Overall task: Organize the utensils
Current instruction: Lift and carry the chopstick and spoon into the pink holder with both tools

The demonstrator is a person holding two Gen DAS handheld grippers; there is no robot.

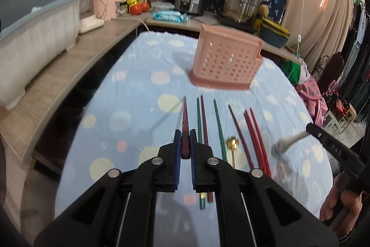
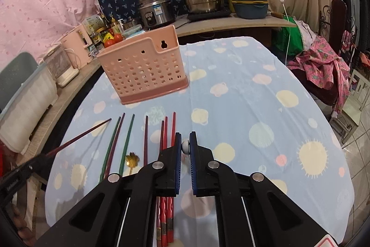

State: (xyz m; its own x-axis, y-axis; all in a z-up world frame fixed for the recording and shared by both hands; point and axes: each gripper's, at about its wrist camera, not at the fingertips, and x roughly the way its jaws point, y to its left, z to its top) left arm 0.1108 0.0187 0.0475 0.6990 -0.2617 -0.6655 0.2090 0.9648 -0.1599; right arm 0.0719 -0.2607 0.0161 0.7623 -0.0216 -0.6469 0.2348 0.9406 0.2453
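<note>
Left gripper [image 1: 185, 140] clamping slim maroon chopstick [image 1: 185, 117], perforated pink basket [image 1: 227, 60]

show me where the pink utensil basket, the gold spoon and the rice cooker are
pink utensil basket [image 2: 143, 71], right wrist view, perforated front wall
gold spoon [image 2: 132, 160], right wrist view, bowl
rice cooker [image 2: 156, 10], right wrist view, steel body

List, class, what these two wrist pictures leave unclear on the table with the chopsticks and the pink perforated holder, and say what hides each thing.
- Small white utensil in the right gripper: right wrist view, mostly hidden between the pads; left wrist view, blurred.
- Gold flower-shaped spoon: handle hidden under the left gripper.
- Pink perforated plastic holder: inside not visible in either view.
- Red chopsticks: middles covered by the right gripper.
</note>
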